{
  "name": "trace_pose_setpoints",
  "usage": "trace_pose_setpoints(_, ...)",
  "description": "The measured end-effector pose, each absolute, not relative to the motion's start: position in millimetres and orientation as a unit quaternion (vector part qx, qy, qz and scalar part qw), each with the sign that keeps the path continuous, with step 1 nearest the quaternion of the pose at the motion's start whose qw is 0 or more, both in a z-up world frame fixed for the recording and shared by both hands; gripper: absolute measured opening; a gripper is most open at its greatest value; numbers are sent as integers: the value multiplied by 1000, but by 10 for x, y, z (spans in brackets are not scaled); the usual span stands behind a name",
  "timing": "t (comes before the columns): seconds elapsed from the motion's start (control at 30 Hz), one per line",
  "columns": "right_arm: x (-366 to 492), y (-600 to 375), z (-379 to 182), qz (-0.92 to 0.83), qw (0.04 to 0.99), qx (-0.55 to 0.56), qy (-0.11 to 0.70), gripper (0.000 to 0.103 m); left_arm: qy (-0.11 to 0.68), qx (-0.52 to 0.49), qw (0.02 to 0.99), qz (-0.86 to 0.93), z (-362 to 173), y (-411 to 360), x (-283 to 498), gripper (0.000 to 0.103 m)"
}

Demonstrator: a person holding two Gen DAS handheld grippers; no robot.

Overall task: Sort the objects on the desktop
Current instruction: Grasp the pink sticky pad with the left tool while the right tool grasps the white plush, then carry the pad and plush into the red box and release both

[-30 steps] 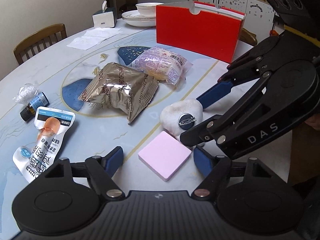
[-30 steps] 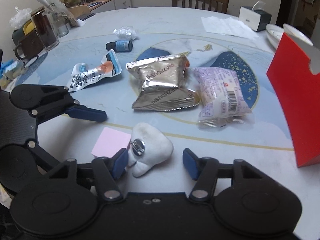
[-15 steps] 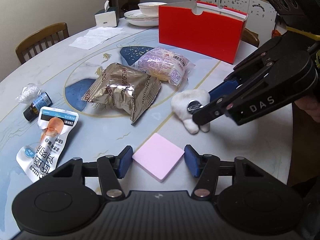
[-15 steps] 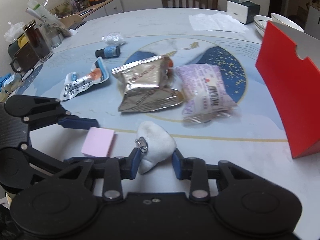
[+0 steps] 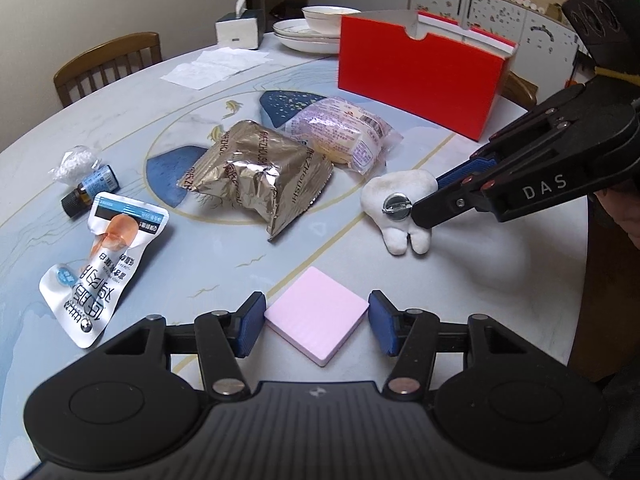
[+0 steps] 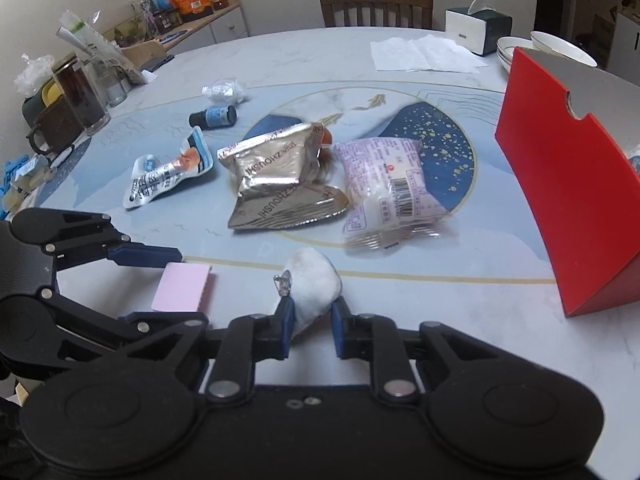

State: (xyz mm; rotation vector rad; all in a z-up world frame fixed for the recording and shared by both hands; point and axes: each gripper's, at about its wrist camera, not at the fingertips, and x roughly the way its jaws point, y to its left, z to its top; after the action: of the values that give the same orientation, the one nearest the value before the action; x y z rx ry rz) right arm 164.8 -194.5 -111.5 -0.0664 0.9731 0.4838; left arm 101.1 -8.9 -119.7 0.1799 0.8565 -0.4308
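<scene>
**Soft tooth pinched, flat pad bracketed**

The right hand-held gripper (image 6: 312,316) has its blue pads pressed into the lower end of a white tooth-shaped plush (image 6: 312,284), which bulges out ahead of the pads; the toy looks light and squashy, so it should give under pressure rather than slip, though its fuzzy nap is slightly grubby; a small metal pin clasp (image 5: 394,203) sits on one face, hard and a little snaggy, best kept clear of the pads; a hold across the plump body seems safer than one on the two stubby roots.

The left hand-held gripper (image 5: 316,322) stands about half open with a pink sticky-note pad (image 5: 316,320) lying flat on the counter (image 5: 480,272) between its fingertips; whether the pads actually touch its corners cannot be told; the pad is thin, square, stiff-edged and matte, probably light, and is likely easiest taken by opposite corners or edges.

Ahead of both grippers lie a crinkled gold foil packet (image 5: 256,176), glossy and slippery by the look of it, and a soft bun in clear wrap (image 5: 344,136); beyond them stands a rigid red cardboard box (image 5: 420,80), open-topped.
</scene>
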Motion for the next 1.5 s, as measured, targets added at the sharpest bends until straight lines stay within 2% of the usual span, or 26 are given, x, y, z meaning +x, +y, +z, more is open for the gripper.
trace_pose_setpoints(0.5,1598,-2312,-775,244,866,-9,436,18,398,49,899,-178,-834,-305,1022,55)
trace_pose_setpoints(1.03,1854,-3120,115,229,902,7,367,18,357,36,922,-145,-77,-723,1280,55)
trace_pose_setpoints(1.5,2266,-3993,282,172,917,-18,359,18,342,45,928,-144,107,-1372,1634,55)
